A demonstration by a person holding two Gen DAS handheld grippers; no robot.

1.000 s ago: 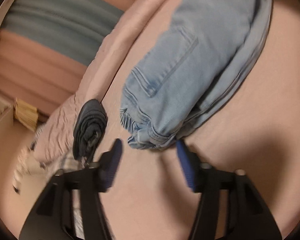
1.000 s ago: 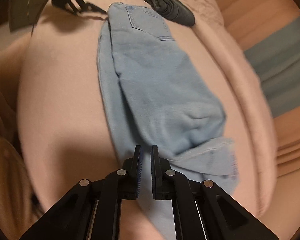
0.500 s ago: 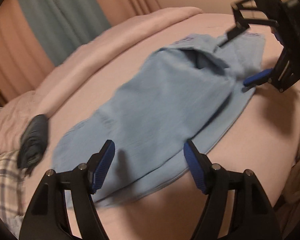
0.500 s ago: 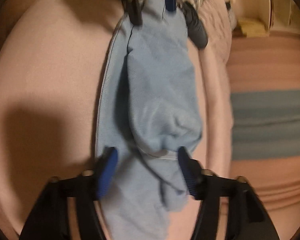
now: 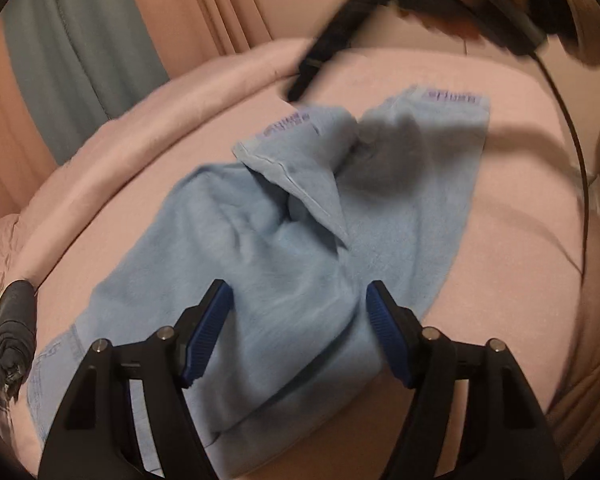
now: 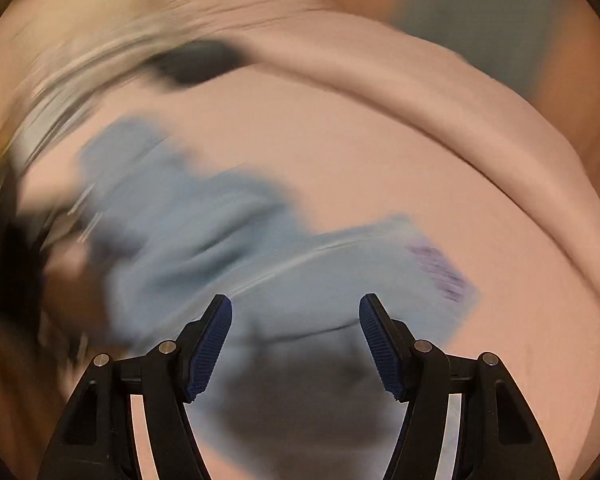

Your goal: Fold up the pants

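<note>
Light blue denim pants (image 5: pixel 300 248) lie half-folded on the pink bed (image 5: pixel 500 280). Left tongs (image 5: pixel 299 334) spread wide over them, jaws just narrowed slightly; right tongs (image 6: pixel 296 344) just opened, holding nothing.

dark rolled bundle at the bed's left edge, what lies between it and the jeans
Only bare pink bedsheet separates the dark rolled bundle from the jeans, seen in the left wrist view.

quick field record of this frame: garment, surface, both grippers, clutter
garment: light blue jeans lying on the bed, one leg end turned back, inside out, printed hem labels showing
surface: pink bedspread
left gripper: open, jaws over the jeans, not pinching
right gripper: open, above the jeans; view motion-blurred
clutter: dark rolled item at the bed's edge
</note>
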